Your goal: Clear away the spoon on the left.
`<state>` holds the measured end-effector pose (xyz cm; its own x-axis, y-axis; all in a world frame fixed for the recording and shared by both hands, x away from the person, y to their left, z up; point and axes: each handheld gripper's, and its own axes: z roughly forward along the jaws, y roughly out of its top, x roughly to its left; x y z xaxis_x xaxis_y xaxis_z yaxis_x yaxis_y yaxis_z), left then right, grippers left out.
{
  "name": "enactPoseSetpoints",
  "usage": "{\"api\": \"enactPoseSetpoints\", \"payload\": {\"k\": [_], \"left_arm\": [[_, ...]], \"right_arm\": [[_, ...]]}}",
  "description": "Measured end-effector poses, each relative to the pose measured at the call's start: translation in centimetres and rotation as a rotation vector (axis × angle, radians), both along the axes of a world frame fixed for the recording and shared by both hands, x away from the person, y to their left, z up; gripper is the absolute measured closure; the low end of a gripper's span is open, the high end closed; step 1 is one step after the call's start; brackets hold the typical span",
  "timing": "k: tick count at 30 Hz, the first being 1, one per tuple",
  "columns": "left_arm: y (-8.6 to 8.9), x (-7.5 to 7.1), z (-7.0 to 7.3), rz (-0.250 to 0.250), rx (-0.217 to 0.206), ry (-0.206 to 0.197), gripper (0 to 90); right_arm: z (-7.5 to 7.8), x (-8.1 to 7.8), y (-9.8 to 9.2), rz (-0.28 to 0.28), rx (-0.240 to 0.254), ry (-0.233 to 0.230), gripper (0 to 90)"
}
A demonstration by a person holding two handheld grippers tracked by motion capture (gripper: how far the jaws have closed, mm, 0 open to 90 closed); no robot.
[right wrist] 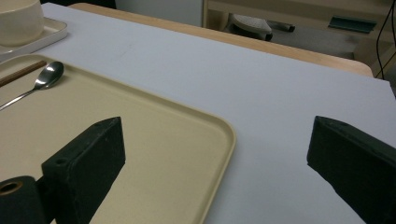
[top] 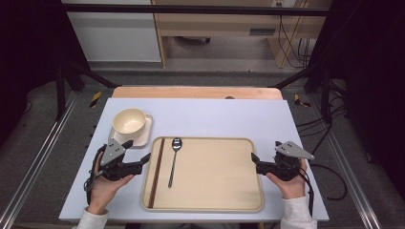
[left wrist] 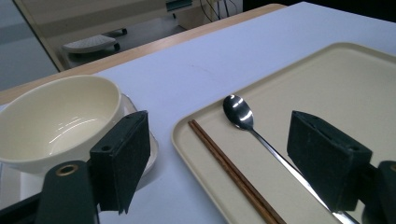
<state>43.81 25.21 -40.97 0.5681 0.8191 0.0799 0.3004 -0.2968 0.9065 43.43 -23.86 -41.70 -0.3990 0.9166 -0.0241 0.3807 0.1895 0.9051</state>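
Two grippers' fingers released, left gripper [top: 141,163] near chopsticks [top: 156,171], right gripper [top: 254,160] at tray [top: 215,202] edge

On the desk [top: 215,112] lies one beige tray [top: 215,191], holding one metal spoon [top: 174,162] and one pair of brown chopsticks [top: 156,171], two sticks lying side by side at the tray's nine o'clock edge. At eleven o'clock from the tray stands one cream bowl [top: 129,120] on one small square plate [top: 145,131]. Two tongs are counted: the left tongs [top: 138,155] at nine o'clock of the tray, the right tongs [top: 254,161] at three o'clock, each with two black jaws standing apart, nothing between them. Two hands hold them.
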Motion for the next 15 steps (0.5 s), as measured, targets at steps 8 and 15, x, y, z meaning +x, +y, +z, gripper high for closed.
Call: {"api": "enactPoseSetpoints", "payload": {"k": [8, 15], "left_arm": [[1.3, 0.6, 0.5, 0.055, -0.022, -0.005, 21.1], [2.7, 1.3, 1.1, 0.106, -0.052, -0.016, 20.9]], "right_arm": [[0.2, 0.0, -0.3, -0.005, 0.003, -0.009, 4.8], [0.2, 0.0, -0.1, -0.006, 0.002, -0.003, 4.9]]}}
